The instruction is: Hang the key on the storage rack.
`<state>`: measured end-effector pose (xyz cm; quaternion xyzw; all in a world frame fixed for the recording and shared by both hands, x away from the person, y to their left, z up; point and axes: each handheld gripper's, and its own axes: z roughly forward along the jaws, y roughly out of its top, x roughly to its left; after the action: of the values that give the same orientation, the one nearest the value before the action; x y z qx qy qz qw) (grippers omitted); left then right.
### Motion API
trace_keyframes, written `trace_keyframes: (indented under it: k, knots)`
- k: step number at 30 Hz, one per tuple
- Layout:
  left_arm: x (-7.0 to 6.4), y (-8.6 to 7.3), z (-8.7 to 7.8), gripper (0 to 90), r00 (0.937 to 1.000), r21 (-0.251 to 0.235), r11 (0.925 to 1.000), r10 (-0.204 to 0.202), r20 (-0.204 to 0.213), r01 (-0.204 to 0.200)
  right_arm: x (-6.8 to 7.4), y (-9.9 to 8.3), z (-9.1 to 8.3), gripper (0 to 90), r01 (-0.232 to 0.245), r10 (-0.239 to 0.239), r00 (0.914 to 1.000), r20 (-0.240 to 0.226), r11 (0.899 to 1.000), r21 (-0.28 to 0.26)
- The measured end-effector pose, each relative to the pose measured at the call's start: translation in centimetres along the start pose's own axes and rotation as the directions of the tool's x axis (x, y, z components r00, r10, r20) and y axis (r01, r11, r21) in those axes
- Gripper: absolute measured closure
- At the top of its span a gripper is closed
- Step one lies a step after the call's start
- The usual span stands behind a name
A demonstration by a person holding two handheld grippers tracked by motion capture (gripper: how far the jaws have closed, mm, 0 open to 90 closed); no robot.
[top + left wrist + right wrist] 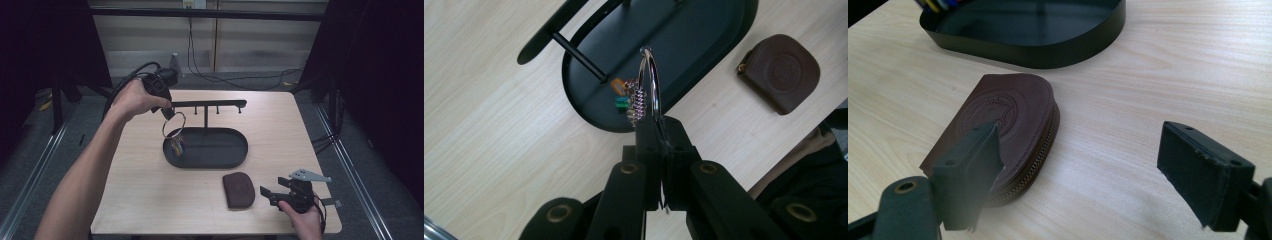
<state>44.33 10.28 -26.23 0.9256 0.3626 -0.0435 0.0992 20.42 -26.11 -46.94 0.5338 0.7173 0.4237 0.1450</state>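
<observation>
In the high view the left gripper, upper left of centre, grips a ring over the tray, while in the left gripper view its jaws pinch that ring mid-frame, and in the right gripper view wide-open jaws flank the worktop beside a pouch.

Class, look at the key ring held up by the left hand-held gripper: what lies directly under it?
Under the key ring lies the black oval tray; coloured keys dangle over it. The tray floor beneath them is hidden.
</observation>
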Motion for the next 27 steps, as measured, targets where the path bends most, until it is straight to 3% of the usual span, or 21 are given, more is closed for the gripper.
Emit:
trace_keyframes:
  k: [5,10,14,15,19,23,27]
  knots:
    - [1.2,0.5,0.3,88.4,0.9999,-0.007,0.9999,-0.007,0.012,0.008,0.0,0.0,0.0,17.4,0.001,-0.001,1.0,-0.003,1.0,-0.001]
    - [2.2,0.6,0.5,88.5,0.9998,-0.011,0.9998,-0.014,-0.012,0.014,0.0,0.0,0.0,17.4,-0.001,0.001,1.0,-0.003,1.0,-0.001]
    - [2.6,0.6,1.1,88.4,0.9995,-0.006,0.9997,-0.022,-0.023,0.022,0.0,0.0,0.0,17.4,0.002,-0.002,1.0,-0.003,1.0,0.0]
    - [2.7,0.6,1.2,88.4,0.9991,-0.013,0.9991,-0.041,-0.012,0.041,0.0,0.0,0.0,17.3,0.001,-0.001,1.0,-0.002,1.0,0.001]
    - [3.2,0.6,1.6,88.4,0.9997,-0.008,0.9996,-0.026,-0.003,0.026,0.0,0.0,0.0,17.3,0.002,-0.002,1.0,-0.004,1.0,0.001]
    - [3.5,0.6,2.0,88.4,0.9985,-0.026,0.9982,-0.054,-0.001,0.054,0.0,0.0,0.1,17.4,0.002,-0.002,1.0,-0.006,1.0,0.001]
    - [3.5,0.8,2.1,88.3,0.9993,-0.031,0.999,-0.033,-0.02,0.032,0.0,0.0,0.1,17.3,0.003,-0.003,1.0,-0.005,1.0,0.001]
